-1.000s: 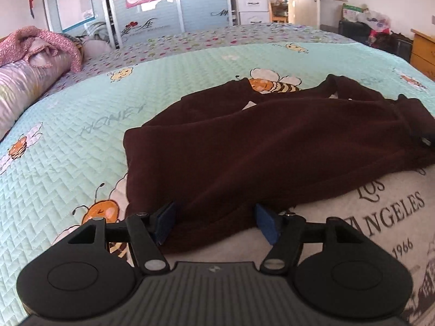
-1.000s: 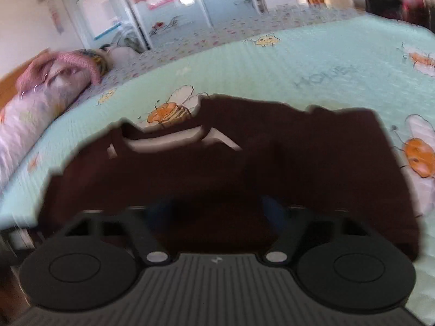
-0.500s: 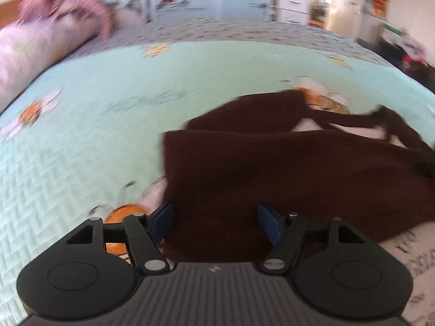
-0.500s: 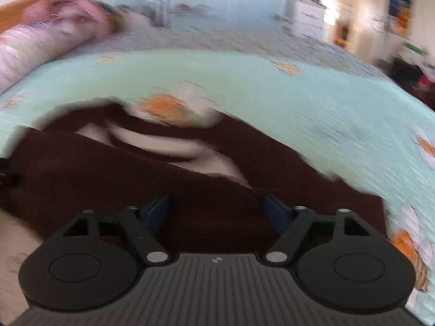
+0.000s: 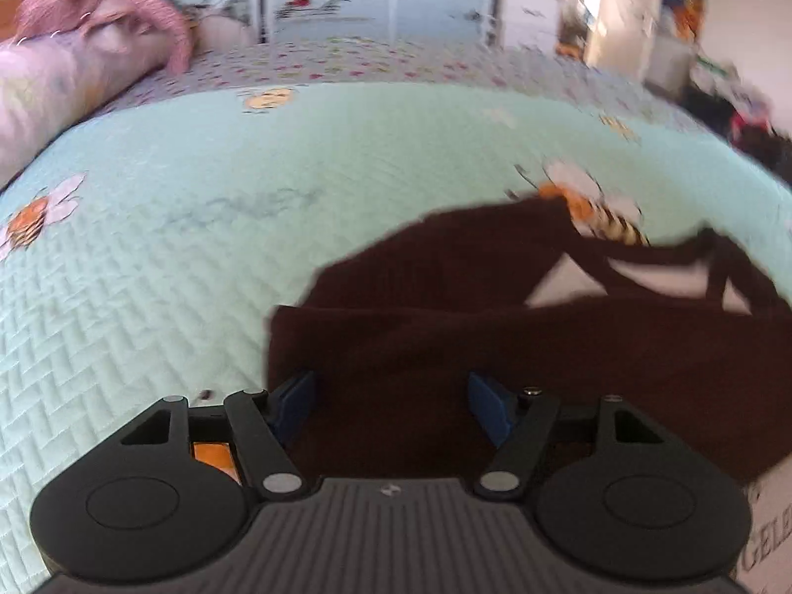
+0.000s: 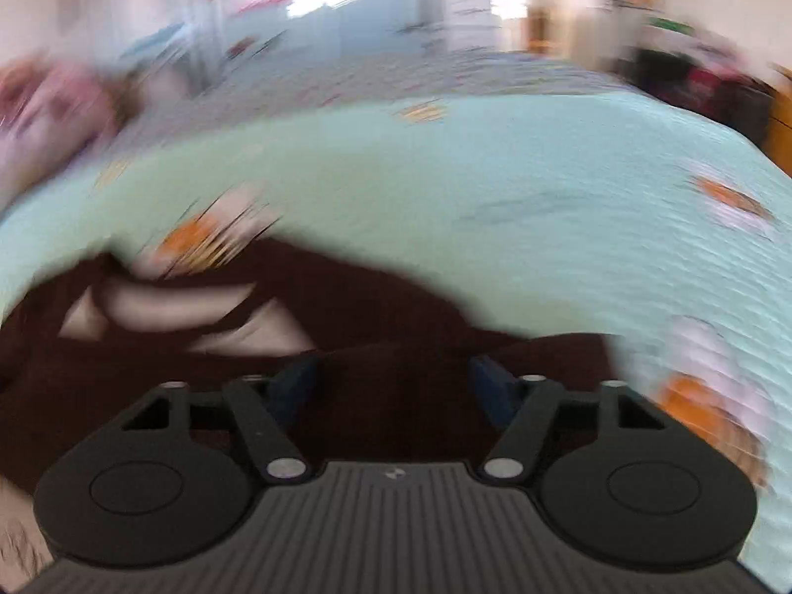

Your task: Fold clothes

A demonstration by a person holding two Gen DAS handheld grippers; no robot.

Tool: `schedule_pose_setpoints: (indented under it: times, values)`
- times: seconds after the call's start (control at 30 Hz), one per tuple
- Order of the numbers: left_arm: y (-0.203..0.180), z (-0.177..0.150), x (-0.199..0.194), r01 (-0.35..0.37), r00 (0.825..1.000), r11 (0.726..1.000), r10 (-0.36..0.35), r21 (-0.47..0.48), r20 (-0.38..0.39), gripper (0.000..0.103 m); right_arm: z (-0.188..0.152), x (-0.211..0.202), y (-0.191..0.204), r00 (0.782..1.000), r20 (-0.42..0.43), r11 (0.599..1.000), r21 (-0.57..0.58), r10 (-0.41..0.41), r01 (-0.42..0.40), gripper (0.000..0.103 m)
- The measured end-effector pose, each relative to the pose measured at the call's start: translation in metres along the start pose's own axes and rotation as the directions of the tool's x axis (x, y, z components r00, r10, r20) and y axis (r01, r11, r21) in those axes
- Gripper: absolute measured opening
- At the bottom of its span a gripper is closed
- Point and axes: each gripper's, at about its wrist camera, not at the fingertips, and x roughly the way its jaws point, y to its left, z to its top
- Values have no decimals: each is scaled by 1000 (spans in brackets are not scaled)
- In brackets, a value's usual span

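We have the dark brown garment (image 5: 495, 346) lying on the bed, spread across the mint-green bee-print quilt (image 5: 173, 257). Its near part is doubled over into a long straight band, and pale lining shows where the far layers gape open. It lies flat like this, we judge, so that edges can be matched and a crease laid without the cloth bunching.

The left hand-held gripper (image 5: 391, 406) sits low over the near left corner of that band. It is released: its blue pads (image 5: 297, 401) stand well apart and the brown cloth shows in the gap between them. The jaws have just been closing a little, yet neither pad visibly presses on the fabric.

The right hand-held gripper (image 6: 393, 386) is over the other end of the same garment (image 6: 396, 307). It is released too, its jaws have also just been closing, and cloth shows between them. That view is badly smeared, so we cannot tell whether a pad brushes the fabric.

One gripper at each end suits a wide, limp piece, because a single pinch would let the far side sag. To our eye, the fold is partly made and the next lift needs both corners caught together.

A pale printed garment (image 5: 772, 534) peeks from under the brown one at the near right.
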Motion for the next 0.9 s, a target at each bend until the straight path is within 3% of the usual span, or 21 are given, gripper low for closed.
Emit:
schedule_pose_setpoints:
  times: [0.03,0.17,0.23,0.27,0.4,0.53,0.67,0.83,0.9]
  values:
    - [-1,1,-1,-10,1000,1000,10,-10,4,70,1,-10,-6,999,37,1000,25,-20,19,68]
    - [-9,5,-14,-23,1000,1000,23,2,8,70,-5,-4,33,989,-61,990,-43,131,-134,80]
    - [-4,-5,-40,-21,1000,999,21,30,15,70,-14,9,39,989,-145,994,-103,8,-23,79]
    - [2,-13,-56,-19,1000,999,18,31,19,70,-15,5,33,990,-141,998,-66,-7,-2,78]
    - [47,-66,-123,48,999,996,-49,-78,-7,73,-28,-73,-12,991,-81,987,128,110,-99,79]
    - [85,-136,-184,113,991,977,-123,-178,-45,73,-62,-157,-55,962,-88,942,245,259,-231,81]
    - [122,-192,-211,195,963,922,-245,-335,-112,73,-108,-230,-92,913,-146,877,369,382,-308,84]
    - [144,-210,-215,303,914,832,-391,-464,-104,76,-156,-260,-136,853,-158,741,589,497,-322,84]
    - [147,-211,-214,358,881,779,-464,-514,-89,76,-169,-258,-140,836,-154,696,644,527,-319,84]
